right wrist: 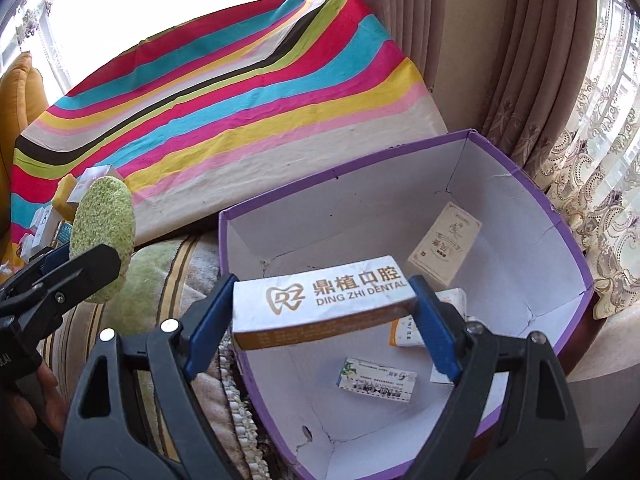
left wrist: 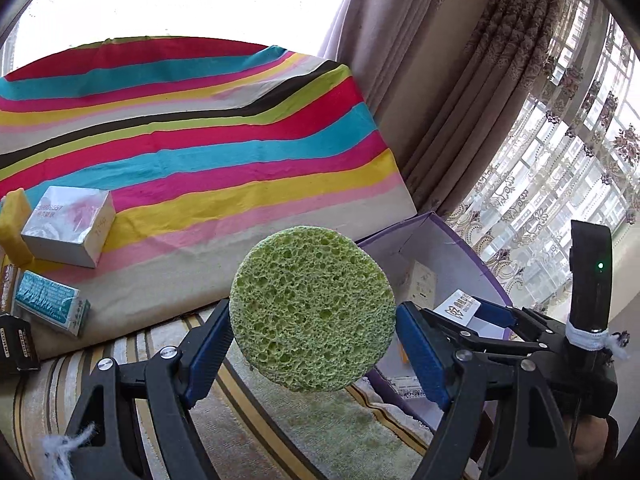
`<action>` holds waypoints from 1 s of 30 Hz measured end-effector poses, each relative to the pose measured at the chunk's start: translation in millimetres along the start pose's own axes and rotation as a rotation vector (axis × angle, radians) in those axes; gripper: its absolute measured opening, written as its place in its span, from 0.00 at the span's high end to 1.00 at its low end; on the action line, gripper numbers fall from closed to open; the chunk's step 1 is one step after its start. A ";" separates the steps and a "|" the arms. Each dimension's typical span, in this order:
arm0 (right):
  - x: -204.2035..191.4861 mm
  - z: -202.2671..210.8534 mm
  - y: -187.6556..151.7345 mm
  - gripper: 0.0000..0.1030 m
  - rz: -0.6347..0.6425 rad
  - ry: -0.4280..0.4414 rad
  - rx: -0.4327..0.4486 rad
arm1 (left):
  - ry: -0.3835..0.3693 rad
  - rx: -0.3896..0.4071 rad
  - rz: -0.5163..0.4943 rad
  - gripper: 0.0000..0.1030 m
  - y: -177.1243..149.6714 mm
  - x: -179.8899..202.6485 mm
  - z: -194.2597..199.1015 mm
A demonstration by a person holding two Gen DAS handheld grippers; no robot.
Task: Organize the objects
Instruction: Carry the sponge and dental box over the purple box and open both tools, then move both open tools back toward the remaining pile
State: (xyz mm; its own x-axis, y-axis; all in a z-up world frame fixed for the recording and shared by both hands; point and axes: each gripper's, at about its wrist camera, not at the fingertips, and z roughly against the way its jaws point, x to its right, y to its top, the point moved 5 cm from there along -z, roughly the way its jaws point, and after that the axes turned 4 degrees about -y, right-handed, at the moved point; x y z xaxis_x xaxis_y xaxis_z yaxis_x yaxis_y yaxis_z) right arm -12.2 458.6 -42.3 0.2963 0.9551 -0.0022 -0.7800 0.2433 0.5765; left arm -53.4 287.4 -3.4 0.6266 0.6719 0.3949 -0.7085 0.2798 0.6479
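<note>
The left gripper (left wrist: 312,332) clamps a round green sponge (left wrist: 313,310) above the striped rug, while beside it the right gripper (right wrist: 324,320) pinches a white dental box (right wrist: 320,300) over the purple-rimmed box (right wrist: 520,168).

Green sponge (left wrist: 313,309): round, flat, coarse-pored disc; held upright on edge, off the striped cloth, just left of the purple box's left wall.
Dental box (right wrist: 324,300): long white carton with an orange lower edge, printed "DING ZHI DENTAL"; held level over the purple box's near-left corner.
Purple box (right wrist: 576,264): open-topped, purple outside, white and cracked inside; sits at the striped cloth's near right corner.
Cream carton (right wrist: 445,246): lies inside, toward the far right wall.
Green-and-white carton (right wrist: 378,379): flat on the box floor, near wall.
Silver box (left wrist: 68,225): lies on the cloth's near left edge.
Teal carton (left wrist: 52,303): just nearer than it.
</note>
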 end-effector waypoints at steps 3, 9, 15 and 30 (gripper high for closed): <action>21.3 -5.4 -4.7 0.16 -0.035 -0.027 -0.019 | -0.019 -0.029 -0.038 0.21 2.0 17.0 -14.7; 50.4 -7.6 -14.3 0.16 -0.079 -0.065 -0.035 | -0.055 -0.057 -0.105 0.21 6.3 46.1 -32.2; 70.3 -4.9 -17.3 0.14 -0.111 -0.089 -0.037 | -0.111 -0.094 -0.152 0.19 7.6 69.9 -50.0; 62.9 29.0 -9.5 0.01 -0.095 -0.092 0.071 | 0.043 -0.012 -0.045 0.15 -0.7 26.0 1.2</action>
State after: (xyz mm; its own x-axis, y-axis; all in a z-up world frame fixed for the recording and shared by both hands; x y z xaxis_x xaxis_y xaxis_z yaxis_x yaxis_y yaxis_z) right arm 29.8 511.4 -24.2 0.4190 0.9079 0.0131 -0.7061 0.3167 0.6333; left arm -36.2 303.9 7.2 0.6433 0.6872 0.3374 -0.6843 0.3184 0.6560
